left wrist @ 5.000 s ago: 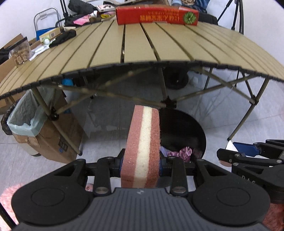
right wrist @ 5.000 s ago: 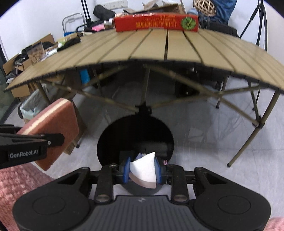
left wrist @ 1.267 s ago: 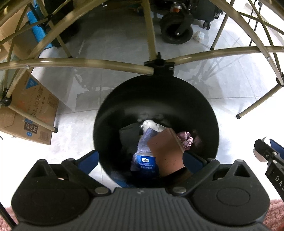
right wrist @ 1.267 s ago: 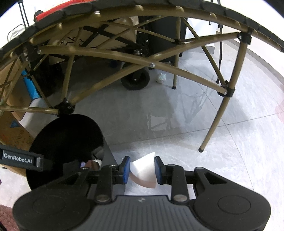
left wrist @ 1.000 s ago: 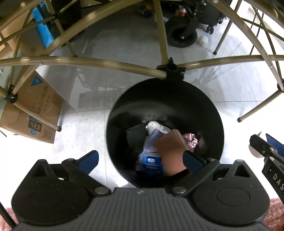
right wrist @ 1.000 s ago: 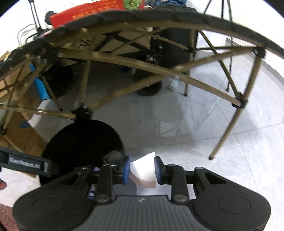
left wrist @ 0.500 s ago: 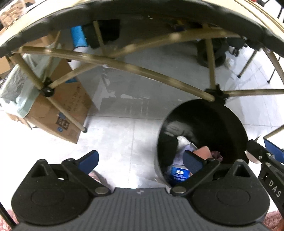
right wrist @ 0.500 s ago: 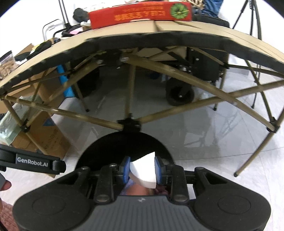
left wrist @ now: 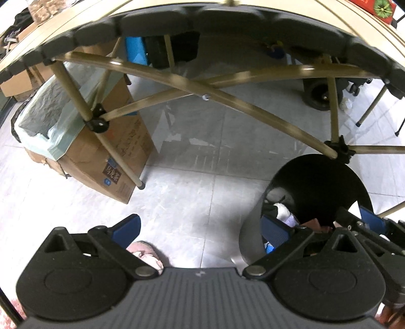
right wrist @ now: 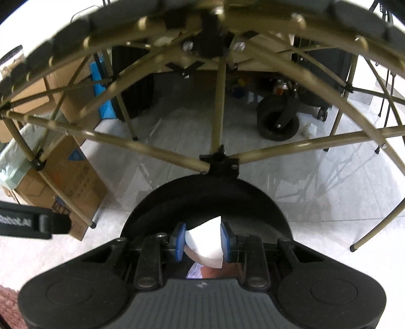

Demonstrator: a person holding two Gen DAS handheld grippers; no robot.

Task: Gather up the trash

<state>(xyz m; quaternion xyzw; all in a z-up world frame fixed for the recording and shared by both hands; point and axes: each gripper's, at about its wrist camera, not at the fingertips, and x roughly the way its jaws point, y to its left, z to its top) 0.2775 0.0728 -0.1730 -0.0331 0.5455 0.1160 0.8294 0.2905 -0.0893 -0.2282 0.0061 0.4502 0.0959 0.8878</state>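
We see our right tongs (right wrist: 202,241) closed on a white piece of paper (right wrist: 206,244), its blue pads (right wrist: 180,240) pressing either side of the scrap. The paper hangs over the near rim of the round black trash bin (right wrist: 202,200), which stands on the pale tiled floor (right wrist: 316,187) under the folding desk (right wrist: 177,15). Past the paper, down inside the bin, a bit of pinkish and brownish rubbish shows, though we cannot make out what it is.

Our left tongs (left wrist: 200,229) stand wide open with nothing between them. They point at bare floor to the left of the bin (left wrist: 316,182), and their right-hand finger crosses in front of the bin's near left edge. In that view the bin's mouth shows white, lilac and reddish-brown rubbish (left wrist: 286,213) lying inside. The right tongs (left wrist: 364,220) reach in from the right edge over the bin's near rim.

The desk's olive frame tubes (right wrist: 141,146) cross above the bin, meeting in a black joint (right wrist: 220,162) just at its far rim. To the left, a brown cardboard box (left wrist: 111,151) lined with a pale green bag (left wrist: 48,119) sits on the floor beside a desk leg. Farther off on the right is a black wheel (right wrist: 277,124) with a crumpled white scrap (right wrist: 309,129) near it. A pink fuzzy slipper (left wrist: 145,254) shows at the near edge, just behind our left tongs.
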